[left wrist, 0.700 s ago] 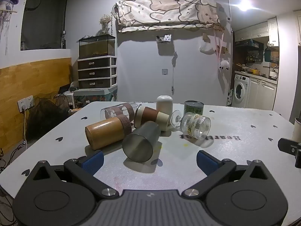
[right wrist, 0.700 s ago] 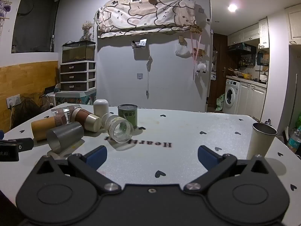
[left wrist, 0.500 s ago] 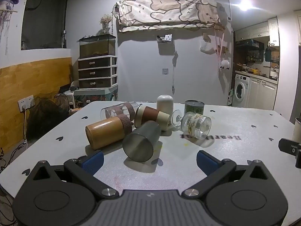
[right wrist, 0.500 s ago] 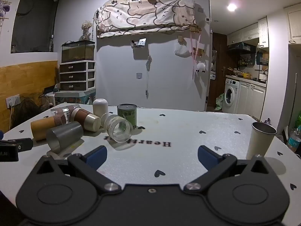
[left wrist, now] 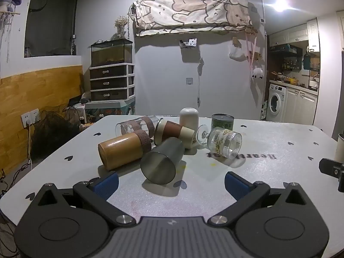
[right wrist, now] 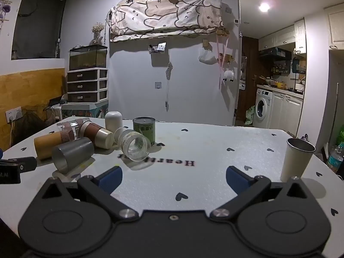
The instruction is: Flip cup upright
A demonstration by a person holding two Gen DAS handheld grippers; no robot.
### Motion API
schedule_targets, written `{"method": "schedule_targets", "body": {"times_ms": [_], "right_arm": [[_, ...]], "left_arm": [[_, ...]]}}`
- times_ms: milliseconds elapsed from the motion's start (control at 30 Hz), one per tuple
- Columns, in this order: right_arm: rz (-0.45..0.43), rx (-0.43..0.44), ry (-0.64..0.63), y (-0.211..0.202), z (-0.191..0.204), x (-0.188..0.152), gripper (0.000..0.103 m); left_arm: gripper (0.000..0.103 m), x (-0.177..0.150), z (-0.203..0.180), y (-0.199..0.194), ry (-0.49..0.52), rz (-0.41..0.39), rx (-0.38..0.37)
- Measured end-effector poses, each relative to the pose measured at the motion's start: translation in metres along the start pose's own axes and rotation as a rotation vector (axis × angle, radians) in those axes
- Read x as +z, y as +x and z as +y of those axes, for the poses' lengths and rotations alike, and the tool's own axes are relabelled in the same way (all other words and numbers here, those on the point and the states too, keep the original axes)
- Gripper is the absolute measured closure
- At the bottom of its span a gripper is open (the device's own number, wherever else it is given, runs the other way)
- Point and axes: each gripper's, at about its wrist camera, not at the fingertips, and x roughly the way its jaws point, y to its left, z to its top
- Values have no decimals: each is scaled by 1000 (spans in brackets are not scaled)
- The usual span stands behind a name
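Several cups lie on their sides in a cluster on the white table [left wrist: 268, 142]: a grey metal cup [left wrist: 160, 161] [right wrist: 72, 153], a wooden cup [left wrist: 123, 150] [right wrist: 50, 144], a brown-sleeved cup [left wrist: 175, 132] [right wrist: 96, 134], a clear glass with a brown band [left wrist: 134, 125] and a stemmed glass [left wrist: 223, 142] [right wrist: 134, 144]. My left gripper [left wrist: 171, 182] is open, just in front of the grey cup. My right gripper [right wrist: 173, 177] is open and empty, near the stemmed glass. A metal cup [right wrist: 297, 160] stands upright at the right.
A white capsule-shaped cup [left wrist: 189, 118] [right wrist: 113, 121] and a green tin [left wrist: 222, 121] [right wrist: 144, 130] stand behind the cluster. The right gripper's body [left wrist: 332, 169] shows at the left view's right edge; the left gripper's body [right wrist: 15, 168] at the right view's left edge.
Both grippers have drifted very slightly; nothing on the table has moved and both stay open.
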Motion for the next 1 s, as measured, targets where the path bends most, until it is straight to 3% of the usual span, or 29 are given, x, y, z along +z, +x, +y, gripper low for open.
{"method": "schedule_targets", "body": {"times_ms": [1000], "right_arm": [[8,-5,-2,-1,1,-1,0]], "left_arm": [[0,-3,4,3,7,3,1]]}}
